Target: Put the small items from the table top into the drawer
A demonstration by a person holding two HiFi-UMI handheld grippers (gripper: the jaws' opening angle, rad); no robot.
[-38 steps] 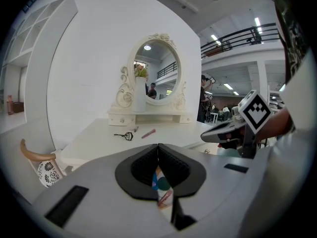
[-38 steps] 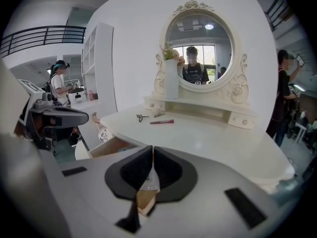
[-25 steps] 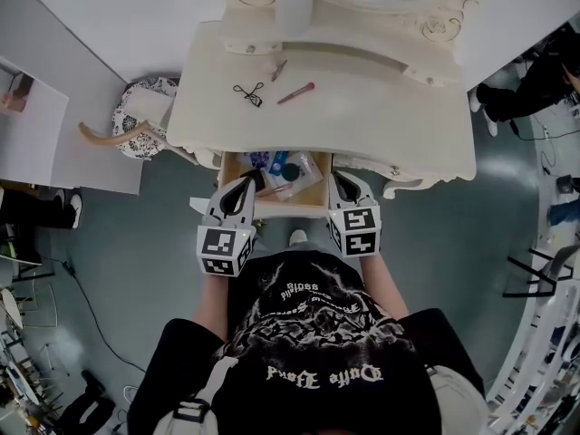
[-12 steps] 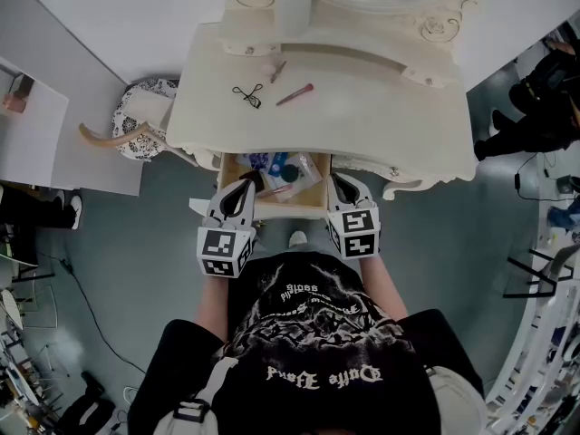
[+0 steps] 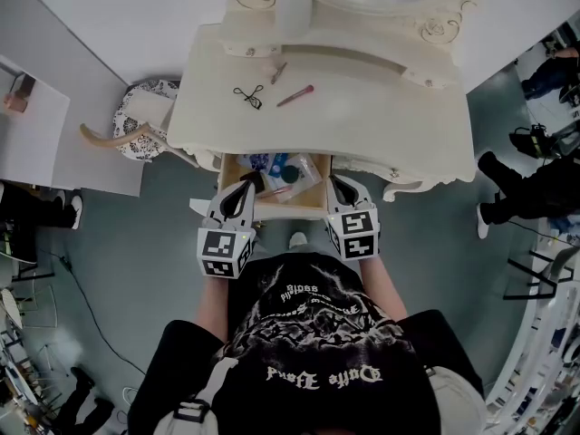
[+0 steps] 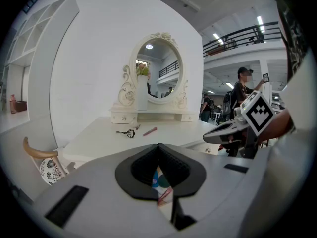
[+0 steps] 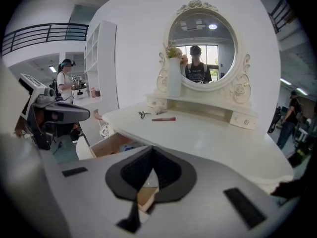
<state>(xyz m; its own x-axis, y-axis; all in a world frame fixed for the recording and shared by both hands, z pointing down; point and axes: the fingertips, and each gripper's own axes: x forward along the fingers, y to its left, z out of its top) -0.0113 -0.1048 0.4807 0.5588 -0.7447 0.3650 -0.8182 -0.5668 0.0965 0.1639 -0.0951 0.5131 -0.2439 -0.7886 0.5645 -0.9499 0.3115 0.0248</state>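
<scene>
A black eyelash curler (image 5: 247, 94), a pink stick (image 5: 295, 93) and a smaller stick-like item (image 5: 278, 71) lie on the cream dressing table (image 5: 381, 116). Below its front edge the wooden drawer (image 5: 317, 208) stands pulled out with several small items inside. My left gripper (image 5: 243, 190) hangs over the drawer's left front corner, my right gripper (image 5: 342, 187) at its right side. Both are shut and hold nothing. In the left gripper view the left gripper's (image 6: 158, 150) pads meet, with the curler (image 6: 126, 132) and pink stick (image 6: 150, 131) beyond. In the right gripper view the right gripper's (image 7: 151, 152) jaws are likewise closed.
An oval mirror (image 7: 202, 46) and a white vase (image 7: 174, 77) stand at the table's back. A patterned stool (image 5: 143, 116) sits left of the table, with a white desk (image 5: 32, 120) beyond it. People stand at the far right (image 5: 535, 188).
Neither gripper has moved. Only the people at the far right have shifted.
</scene>
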